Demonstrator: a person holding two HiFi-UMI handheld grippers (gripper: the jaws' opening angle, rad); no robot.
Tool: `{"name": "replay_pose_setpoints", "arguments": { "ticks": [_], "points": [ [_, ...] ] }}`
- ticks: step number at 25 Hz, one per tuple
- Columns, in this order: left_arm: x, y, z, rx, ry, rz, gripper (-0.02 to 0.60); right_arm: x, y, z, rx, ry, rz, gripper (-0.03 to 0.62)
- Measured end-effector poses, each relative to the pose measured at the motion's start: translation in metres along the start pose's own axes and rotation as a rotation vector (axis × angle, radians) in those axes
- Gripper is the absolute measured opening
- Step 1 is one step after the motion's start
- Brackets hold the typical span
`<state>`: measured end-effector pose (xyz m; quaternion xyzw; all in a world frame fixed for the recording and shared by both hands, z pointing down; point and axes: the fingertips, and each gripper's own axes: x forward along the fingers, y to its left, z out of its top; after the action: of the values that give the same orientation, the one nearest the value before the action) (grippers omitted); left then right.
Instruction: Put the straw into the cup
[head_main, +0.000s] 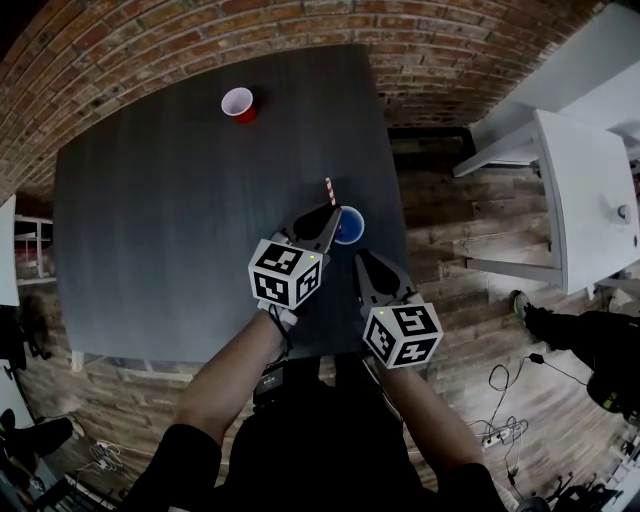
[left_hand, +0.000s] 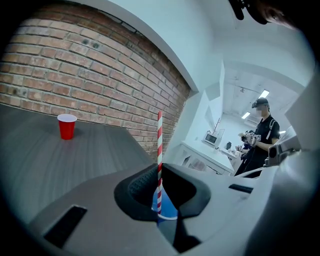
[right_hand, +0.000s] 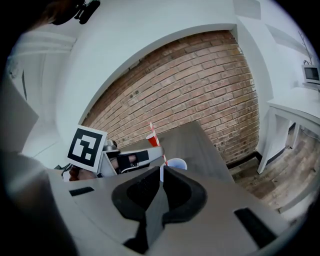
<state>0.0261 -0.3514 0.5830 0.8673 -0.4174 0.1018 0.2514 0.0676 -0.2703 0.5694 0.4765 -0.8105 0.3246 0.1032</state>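
A red-and-white striped straw stands upright between the jaws of my left gripper, which is shut on it. Its lower end sits inside the blue cup just beyond the fingertips. In the head view the blue cup stands near the right edge of the dark table, with the straw rising beside the left gripper. My right gripper hovers just in front of the cup, shut and empty. In the right gripper view its jaws point at the cup and the straw.
A red cup stands at the far side of the table, well away. The table's right edge runs close to the blue cup. A white table stands off to the right. A person stands in the background room.
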Motion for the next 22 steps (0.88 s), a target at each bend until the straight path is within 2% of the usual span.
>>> {"name": "replay_pose_setpoints", "arguments": {
  "ticks": [8,16,17,19,22],
  "points": [
    [0.003,0.005,-0.017,-0.021,0.046,0.009,0.038,-0.006,-0.003,0.000,0.013,-0.010,-0.006,0.044],
    [-0.002,0.006,-0.018,-0.020,0.056,0.022,0.041,-0.020,0.002,0.000,0.012,-0.018,-0.001,0.044],
    [-0.002,0.006,-0.017,-0.017,0.053,0.028,0.050,-0.023,0.001,0.000,0.012,-0.022,0.000,0.044],
    [-0.007,0.004,-0.015,-0.007,0.044,0.048,0.110,-0.030,-0.002,0.000,0.013,-0.030,0.000,0.044],
    [-0.024,0.000,-0.011,0.016,0.022,0.083,0.132,-0.042,-0.004,-0.006,0.017,-0.025,-0.005,0.044]
  ]
}}
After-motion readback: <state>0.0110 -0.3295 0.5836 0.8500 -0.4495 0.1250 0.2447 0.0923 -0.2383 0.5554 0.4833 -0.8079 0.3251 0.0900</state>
